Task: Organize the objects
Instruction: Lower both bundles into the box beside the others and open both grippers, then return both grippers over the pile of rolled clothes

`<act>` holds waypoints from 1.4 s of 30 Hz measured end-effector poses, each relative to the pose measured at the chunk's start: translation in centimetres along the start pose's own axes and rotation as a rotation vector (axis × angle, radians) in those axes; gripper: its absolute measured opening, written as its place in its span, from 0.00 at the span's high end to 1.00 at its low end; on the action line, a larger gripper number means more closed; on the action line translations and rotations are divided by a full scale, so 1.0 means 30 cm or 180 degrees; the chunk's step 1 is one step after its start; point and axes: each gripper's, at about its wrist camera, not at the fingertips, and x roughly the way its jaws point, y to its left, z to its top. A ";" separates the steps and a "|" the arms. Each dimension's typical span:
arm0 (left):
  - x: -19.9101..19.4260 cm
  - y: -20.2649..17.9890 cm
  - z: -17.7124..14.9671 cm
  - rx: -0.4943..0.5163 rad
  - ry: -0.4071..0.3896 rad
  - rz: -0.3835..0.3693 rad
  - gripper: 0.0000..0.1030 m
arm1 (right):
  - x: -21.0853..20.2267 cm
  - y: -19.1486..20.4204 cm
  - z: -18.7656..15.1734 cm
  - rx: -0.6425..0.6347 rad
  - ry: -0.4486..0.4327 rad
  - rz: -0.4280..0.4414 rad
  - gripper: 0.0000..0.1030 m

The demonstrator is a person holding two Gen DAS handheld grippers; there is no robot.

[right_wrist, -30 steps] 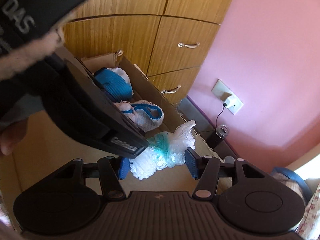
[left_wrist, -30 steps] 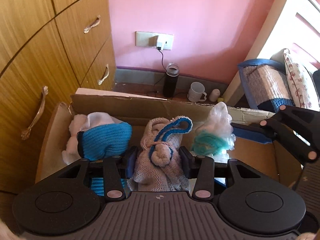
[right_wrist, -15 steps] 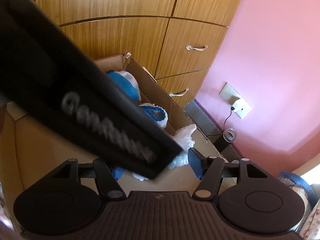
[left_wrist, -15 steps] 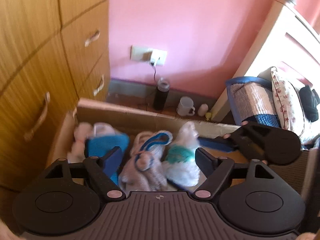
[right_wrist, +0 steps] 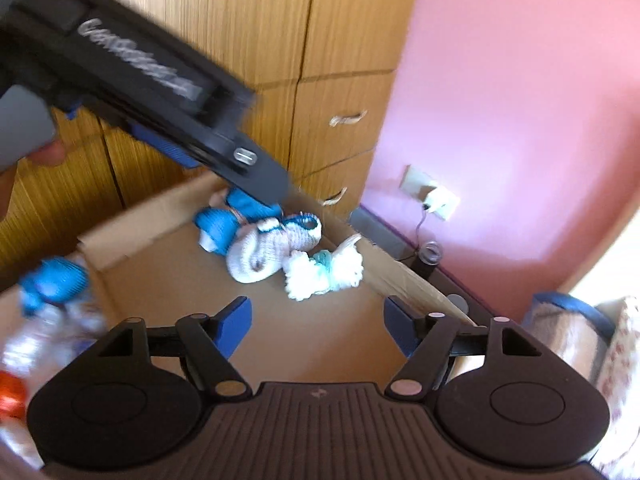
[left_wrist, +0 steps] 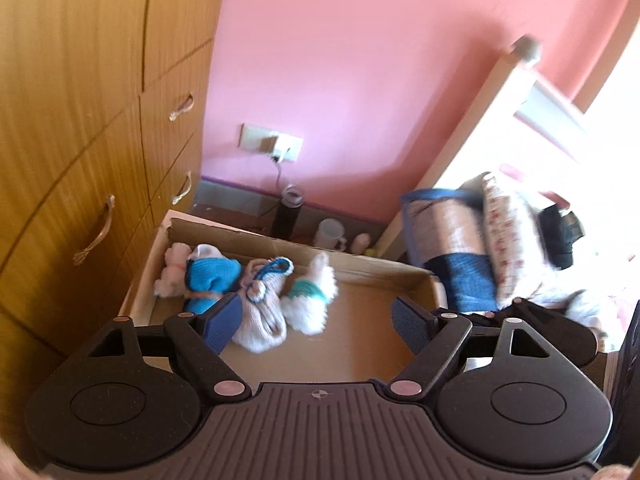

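An open cardboard box (left_wrist: 372, 344) (right_wrist: 316, 336) holds a row of soft items along its far wall: a white plush (left_wrist: 172, 270), a blue knitted piece (left_wrist: 212, 276) (right_wrist: 218, 226), a cream knit with blue trim (left_wrist: 262, 308) (right_wrist: 264, 248), and a white fluffy bundle with a teal band (left_wrist: 310, 300) (right_wrist: 320, 274). My left gripper (left_wrist: 316, 318) is open and empty, high above the box. My right gripper (right_wrist: 316, 326) is open and empty, also above the box. The left gripper's body (right_wrist: 140, 80) crosses the right wrist view at upper left.
A wooden wardrobe with drawers (left_wrist: 80, 160) stands left of the box. A black flask (left_wrist: 286, 216) and a white mug (left_wrist: 330, 234) stand by the pink wall. A bed with folded blankets (left_wrist: 452, 248) is at right. Blue and plastic items (right_wrist: 52, 280) lie outside the box.
Both grippers have opened and let go of the cream knit and the white fluffy bundle, then pulled up and back from the box. The items stay in the box.
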 end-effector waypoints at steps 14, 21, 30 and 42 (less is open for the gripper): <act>-0.485 0.276 -0.506 0.0035 -0.0118 0.0502 0.01 | -0.381 0.271 -0.349 0.1189 -0.0275 -0.0384 0.13; -0.495 0.445 -0.729 0.0203 0.0101 0.1031 0.02 | -0.398 0.423 -0.481 0.1614 0.0146 -0.0228 0.17; -0.417 0.505 -0.782 0.0361 0.0083 0.1133 0.01 | -0.331 0.544 -0.375 0.1409 0.0115 -0.0159 0.12; -0.169 0.486 -0.556 0.0562 0.0113 0.0877 0.01 | -0.210 0.612 -0.340 0.1219 0.0201 -0.0375 0.09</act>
